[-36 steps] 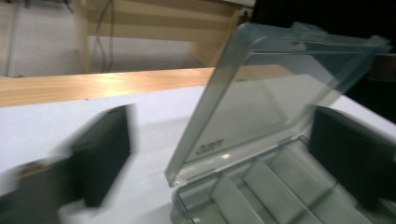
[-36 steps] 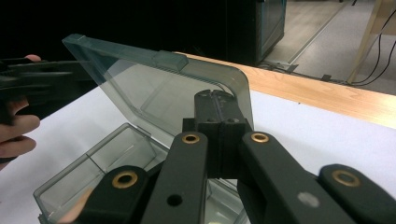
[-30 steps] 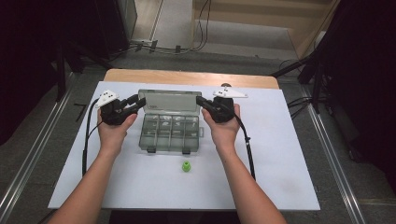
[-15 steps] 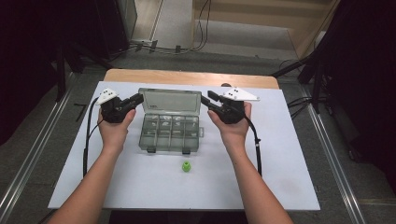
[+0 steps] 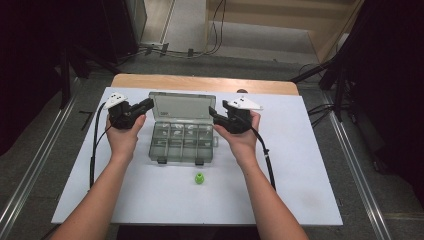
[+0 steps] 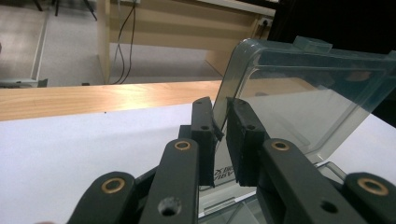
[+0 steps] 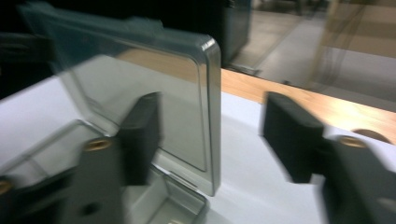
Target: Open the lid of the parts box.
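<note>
Left gripper (image 6: 220, 135) is pinching the box's (image 5: 182, 142) raised lid (image 6: 308, 93) at its edge; right gripper (image 7: 210, 135), fingers spread and just closing, is straddling the lid's opposite edge.

Right gripper view: motion blur smears the pads (image 7: 140, 135) and the lid (image 7: 154, 93); pad contact with the lid edge cannot be judged. Left gripper view: the lid (image 6: 303, 93) is cut off at the right edge. High view: compartment (image 5: 182, 140) contents are too small to identify.
</note>
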Demonstrator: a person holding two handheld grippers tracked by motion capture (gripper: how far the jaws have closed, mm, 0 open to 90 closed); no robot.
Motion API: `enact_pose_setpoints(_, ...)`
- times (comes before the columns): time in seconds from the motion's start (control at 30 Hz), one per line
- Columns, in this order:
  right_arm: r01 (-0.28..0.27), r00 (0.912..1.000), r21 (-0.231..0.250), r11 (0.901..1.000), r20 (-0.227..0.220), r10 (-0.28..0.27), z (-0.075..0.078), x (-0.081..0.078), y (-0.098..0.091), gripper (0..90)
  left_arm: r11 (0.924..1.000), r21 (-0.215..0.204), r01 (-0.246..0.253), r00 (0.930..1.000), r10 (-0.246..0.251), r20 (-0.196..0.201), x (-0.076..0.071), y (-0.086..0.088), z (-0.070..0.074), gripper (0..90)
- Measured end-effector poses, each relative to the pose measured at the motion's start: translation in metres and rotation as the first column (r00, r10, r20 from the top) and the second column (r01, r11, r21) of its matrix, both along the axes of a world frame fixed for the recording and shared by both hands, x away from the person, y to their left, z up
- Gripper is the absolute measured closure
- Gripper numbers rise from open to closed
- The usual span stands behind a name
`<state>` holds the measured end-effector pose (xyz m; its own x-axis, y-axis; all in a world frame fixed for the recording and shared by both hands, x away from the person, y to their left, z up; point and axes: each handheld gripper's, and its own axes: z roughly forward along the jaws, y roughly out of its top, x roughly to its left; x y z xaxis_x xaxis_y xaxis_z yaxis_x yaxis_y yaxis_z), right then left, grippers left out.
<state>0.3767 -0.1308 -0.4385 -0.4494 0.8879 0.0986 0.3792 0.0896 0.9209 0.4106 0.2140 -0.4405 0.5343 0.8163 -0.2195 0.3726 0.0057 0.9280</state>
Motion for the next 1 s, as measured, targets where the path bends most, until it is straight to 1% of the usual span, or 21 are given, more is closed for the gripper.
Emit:
enact_pose_setpoints(0.03,0.012,0.9999,0.023,0.9997,-0.011,-0.011,-0.002,0.001,0.002,54.6,1.0,-0.002,0.001,1.0,-0.001,-0.001,0.0,0.0,0.0,80.3)
enact_pose_setpoints(0.07,0.017,0.9997,0.03,0.9994,-0.015,-0.017,-0.003,0.001,0.003,59.9,1.0,-0.006,-0.001,1.0,0.001,-0.002,0.001,0.0,0.0,80.3)
enact_pose_setpoints(0.13,0.045,0.9983,0.035,0.9984,-0.037,-0.044,-0.007,0.004,0.006,65.7,1.0,-0.004,-0.002,1.0,0.002,-0.004,0.001,0.0,0.0,80.3)
enact_pose_setpoints(0.17,0.052,0.998,0.034,0.9981,-0.039,-0.05,-0.009,0.005,0.007,68.4,1.0,-0.004,-0.003,1.0,0.003,-0.003,0.001,0.0,0.0,80.3)
enact_pose_setpoints(0.2,0.055,0.998,0.021,0.9983,-0.034,-0.054,-0.011,0.006,0.009,71.0,1.0,-0.005,-0.005,1.0,0.005,-0.002,0.001,0.0,0.0,80.4)
enact_pose_setpoints(0.23,0.068,0.9969,0.002,0.9977,-0.04,-0.068,-0.013,0.007,0.012,74.7,0.9999,-0.008,-0.008,1.0,0.008,-0.001,0.002,-0.001,-0.001,80.6)
enact_pose_setpoints(0.27,0.088,0.9945,0.007,0.9961,-0.058,-0.087,-0.016,0.009,0.015,81.2,1.0,0.004,-0.005,1.0,0.005,0.005,0.003,-0.001,-0.001,80.8)
enact_pose_setpoints(0.3,0.088,0.9945,0.007,0.9961,-0.058,-0.087,-0.016,0.009,0.015,81.2,1.0,0.004,-0.005,1.0,0.005,0.005,0.003,-0.001,-0.001,80.8)
enact_pose_setpoints(0.33,0.103,0.9931,0.004,0.9947,-0.058,-0.102,-0.017,0.01,0.015,82.4,1.0,0.009,-0.003,1.0,0.003,0.005,0.004,-0.001,-0.001,80.8)
enact_pose_setpoints(0.4,0.112,0.9922,0.013,0.9936,-0.056,-0.112,-0.018,0.01,0.015,83.4,1.0,0.001,-0.007,1.0,0.007,0.003,0.005,-0.002,-0.001,80.6)
enact_pose_setpoints(0.43,0.116,0.9913,0.006,0.9932,-0.063,-0.116,-0.017,0.01,0.016,83.6,0.9999,0.004,-0.01,0.9999,0.01,0.004,0.006,-0.002,-0.001,80.4)
enact_pose_setpoints(0.5,0.126,0.9891,0.012,0.992,-0.078,-0.124,-0.016,0.014,0.017,84.0,0.9998,0.013,-0.013,0.9999,0.013,0.003,0.007,-0.003,-0.002,80.2)
enact_pose_setpoints(0.53,0.131,0.9871,0.023,0.9912,-0.096,-0.128,-0.016,0.016,0.016,84.1,0.9998,0.009,-0.015,0.9999,0.015,0.001,0.008,-0.003,-0.003,79.9)
enact_pose_setpoints(0.63,0.135,0.9855,0.03,0.9904,-0.107,-0.131,-0.015,0.019,0.016,84.2,0.9997,0.021,-0.015,0.9996,0.016,-0.025,0.012,-0.004,-0.009,79.7)
enact_pose_setpoints(0.7,0.133,0.9852,0.039,0.9903,-0.114,-0.128,-0.016,0.021,0.015,84.1,0.9986,0.051,-0.013,0.9984,0.015,-0.054,0.014,-0.005,-0.016,78.4)
enact_pose_setpoints(0.73,0.128,0.9865,0.041,0.9909,-0.108,-0.123,-0.017,0.023,0.014,84.1,0.9983,0.056,-0.013,0.9978,0.017,-0.065,0.016,-0.006,-0.02,78.4)
enact_pose_setpoints(0.83,0.116,0.9863,0.046,0.9922,-0.124,-0.109,-0.016,0.027,0.012,84.0,0.9992,0.039,-0.011,0.9949,0.015,-0.1,0.021,-0.005,-0.028,78.5)
enact_pose_setpoints(0.87,0.11,0.9865,0.042,0.993,-0.127,-0.104,-0.016,0.028,0.012,84.0,0.9992,0.037,-0.016,0.9945,0.02,-0.103,0.022,-0.005,-0.03,78.6)
enact_pose_setpoints(0.9,0.111,0.9864,0.04,0.993,-0.126,-0.105,-0.016,0.029,0.012,84.0,0.9987,0.047,-0.018,0.9948,0.023,-0.099,0.022,-0.006,-0.031,79.1)
enact_pose_setpoints(0.93,0.109,0.9855,0.049,0.9928,-0.136,-0.102,-0.017,0.033,0.011,83.9,0.9983,0.052,-0.026,0.995,0.03,-0.095,0.023,-0.006,-0.031,82.5)
enact_pose_setpoints(1.0,0.108,0.9853,0.056,0.9926,-0.139,-0.1,-0.017,0.034,0.011,83.9,0.9969,0.071,-0.034,0.9954,0.04,-0.087,0.022,-0.008,-0.031,83.1)
